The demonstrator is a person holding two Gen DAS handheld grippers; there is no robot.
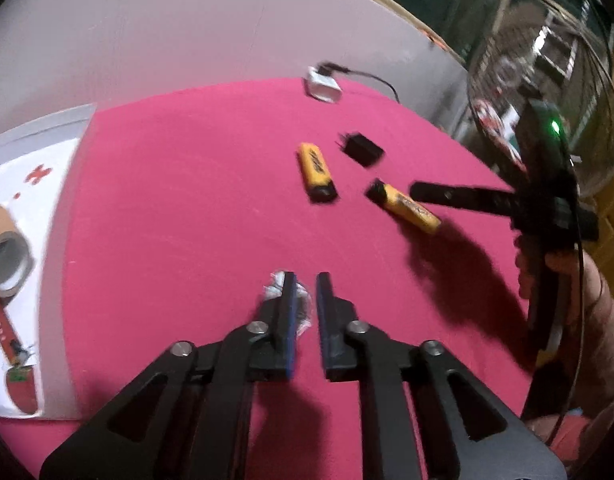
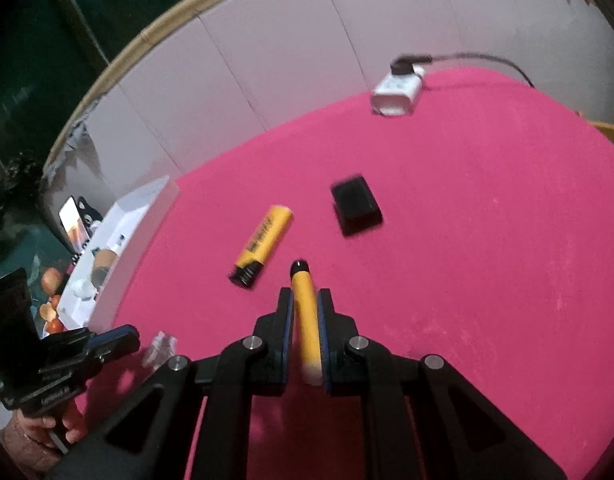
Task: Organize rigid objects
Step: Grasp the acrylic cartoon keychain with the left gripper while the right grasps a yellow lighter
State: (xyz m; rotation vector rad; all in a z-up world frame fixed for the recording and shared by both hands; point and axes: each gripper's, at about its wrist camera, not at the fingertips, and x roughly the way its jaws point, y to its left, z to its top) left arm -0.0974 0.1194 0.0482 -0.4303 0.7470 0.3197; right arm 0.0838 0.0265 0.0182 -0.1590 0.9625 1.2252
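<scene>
My right gripper is shut on a yellow lighter, held above the pink cloth; it also shows in the left wrist view. A second yellow lighter lies on the cloth, with a black plug adapter beside it. A white charger with a black cable lies at the cloth's far edge. My left gripper is slightly open and empty, over a small clear crumpled object.
A white box at the left holds a tape roll and red items; it also shows in the right wrist view. A white panel wall curves behind the cloth.
</scene>
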